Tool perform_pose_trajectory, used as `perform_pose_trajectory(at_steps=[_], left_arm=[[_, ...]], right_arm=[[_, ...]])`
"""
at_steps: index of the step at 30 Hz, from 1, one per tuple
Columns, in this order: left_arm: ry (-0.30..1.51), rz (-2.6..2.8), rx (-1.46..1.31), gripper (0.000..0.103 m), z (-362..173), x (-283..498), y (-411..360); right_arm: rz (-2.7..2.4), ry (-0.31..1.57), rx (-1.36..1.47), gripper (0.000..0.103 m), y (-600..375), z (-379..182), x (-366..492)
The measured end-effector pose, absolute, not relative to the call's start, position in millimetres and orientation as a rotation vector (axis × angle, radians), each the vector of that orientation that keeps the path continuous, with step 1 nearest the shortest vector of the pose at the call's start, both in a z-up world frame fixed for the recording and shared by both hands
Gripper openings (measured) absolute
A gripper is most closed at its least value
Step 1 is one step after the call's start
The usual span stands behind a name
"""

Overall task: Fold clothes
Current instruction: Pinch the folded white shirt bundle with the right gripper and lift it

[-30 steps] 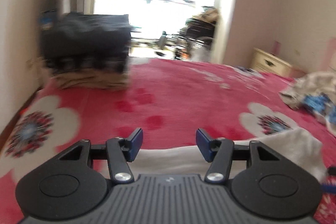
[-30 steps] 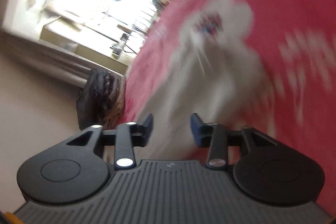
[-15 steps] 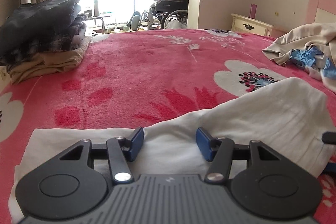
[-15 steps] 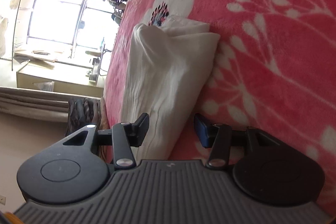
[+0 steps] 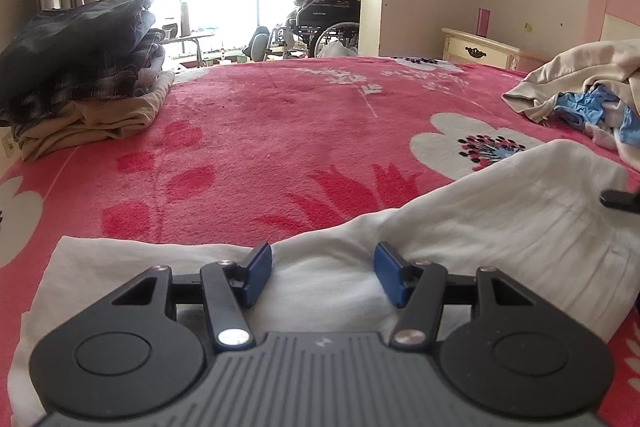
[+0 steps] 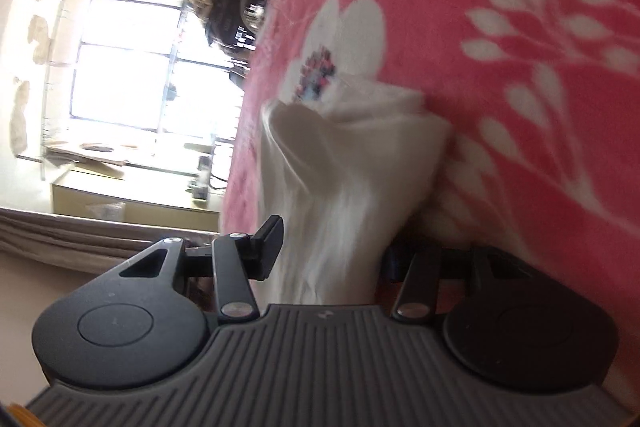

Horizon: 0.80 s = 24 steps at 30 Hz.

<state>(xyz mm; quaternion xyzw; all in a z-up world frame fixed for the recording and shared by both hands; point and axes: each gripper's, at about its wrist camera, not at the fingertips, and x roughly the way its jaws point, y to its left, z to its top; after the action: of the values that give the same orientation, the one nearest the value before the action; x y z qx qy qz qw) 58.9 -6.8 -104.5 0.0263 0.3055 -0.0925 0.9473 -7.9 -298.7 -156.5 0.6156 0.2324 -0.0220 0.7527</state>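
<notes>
A white garment (image 5: 500,227) lies stretched across the red flowered blanket (image 5: 300,131) on the bed. My left gripper (image 5: 323,273) stands open low over its near edge, with a soft ridge of cloth between the blue pads (image 5: 258,273) and neither pad pressing on it. In the rolled right wrist view, the bunched end of the white garment (image 6: 352,167) runs in between the fingers of my right gripper (image 6: 330,251). Its jaws stand open around the cloth. One finger (image 6: 268,247) shows clear beside the cloth; the other is half hidden behind it.
A stack of folded dark and tan clothes (image 5: 80,67) sits at the bed's far left. A loose heap of beige and blue clothes (image 5: 580,95) lies at the right. Beyond the bed are a cream nightstand (image 5: 476,49), a wheelchair (image 5: 328,23) and a bright window.
The left gripper sank onto the white garment, then held still. The right gripper rolled and moved in on the garment's end, so cloth now fills more of the gap between its jaws.
</notes>
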Motion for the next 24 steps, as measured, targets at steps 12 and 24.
perform_pose_trajectory(at_steps=[12,24], left_arm=[[0.608,-0.194,0.054,0.058,-107,57,-6],[0.528,-0.164,0.062,0.058,-83,34,3]], right_arm=[[0.043,0.383,1.265,0.008,-299,-146,4],[0.267,0.349,0.863,0.006,-265,-64,10]])
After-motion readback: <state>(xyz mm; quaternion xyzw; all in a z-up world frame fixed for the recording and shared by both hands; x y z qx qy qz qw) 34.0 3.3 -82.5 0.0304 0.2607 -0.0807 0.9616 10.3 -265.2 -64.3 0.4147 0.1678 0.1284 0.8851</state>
